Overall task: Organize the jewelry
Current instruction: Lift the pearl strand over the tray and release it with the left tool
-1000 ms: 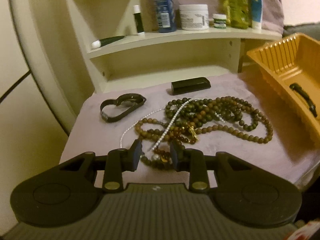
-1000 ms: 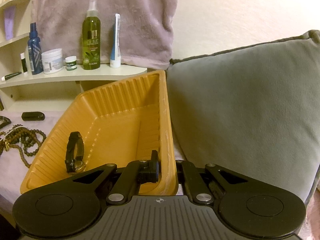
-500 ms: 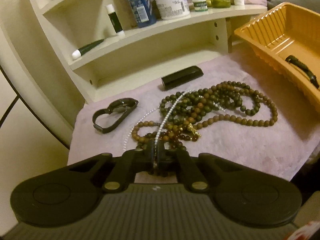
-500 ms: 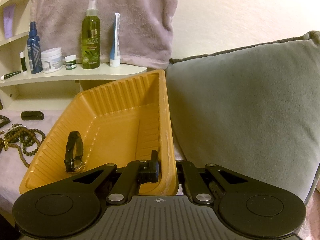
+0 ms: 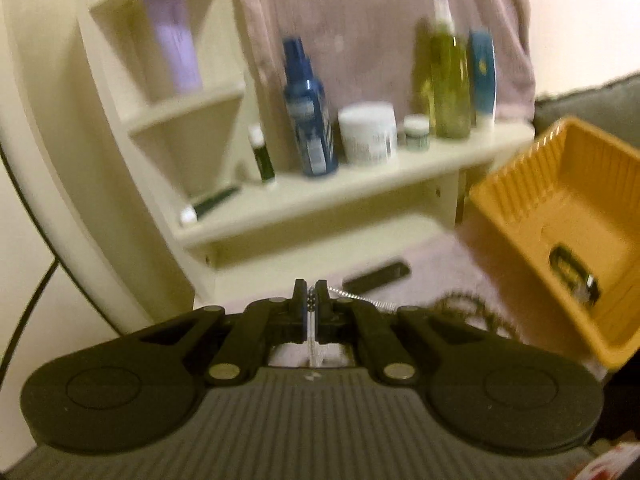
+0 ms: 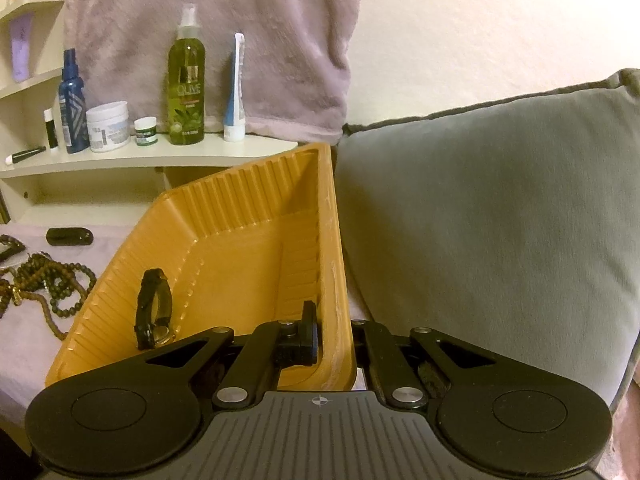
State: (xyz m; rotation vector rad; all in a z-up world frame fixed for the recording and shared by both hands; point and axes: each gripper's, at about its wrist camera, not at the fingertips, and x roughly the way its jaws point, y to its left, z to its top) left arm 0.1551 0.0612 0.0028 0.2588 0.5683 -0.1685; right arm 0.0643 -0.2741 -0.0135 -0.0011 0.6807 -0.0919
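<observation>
My left gripper point(image 5: 311, 300) is shut on a thin white pearl necklace point(image 5: 362, 297), lifted above the lilac cloth; the strand trails right and hangs down between the fingers. The view is blurred. The orange tray point(image 5: 520, 216) is to its right with a black watch point(image 5: 574, 270) inside. My right gripper point(image 6: 334, 334) is shut on the near right wall of the orange tray point(image 6: 248, 216), tilting it. The watch point(image 6: 154, 310) lies in it. Brown and green bead necklaces point(image 6: 48, 276) lie on the cloth at the left.
A cream shelf point(image 6: 152, 156) holds bottles and jars, with a lilac towel point(image 6: 208, 36) behind. A black case point(image 6: 69, 236) lies on the cloth. A grey cushion point(image 6: 488, 216) stands against the tray's right side.
My left gripper closed on the pearl necklace, then rose and tilted up with it, the strand trailing out of the bead pile. The right gripper and tray stayed put.
</observation>
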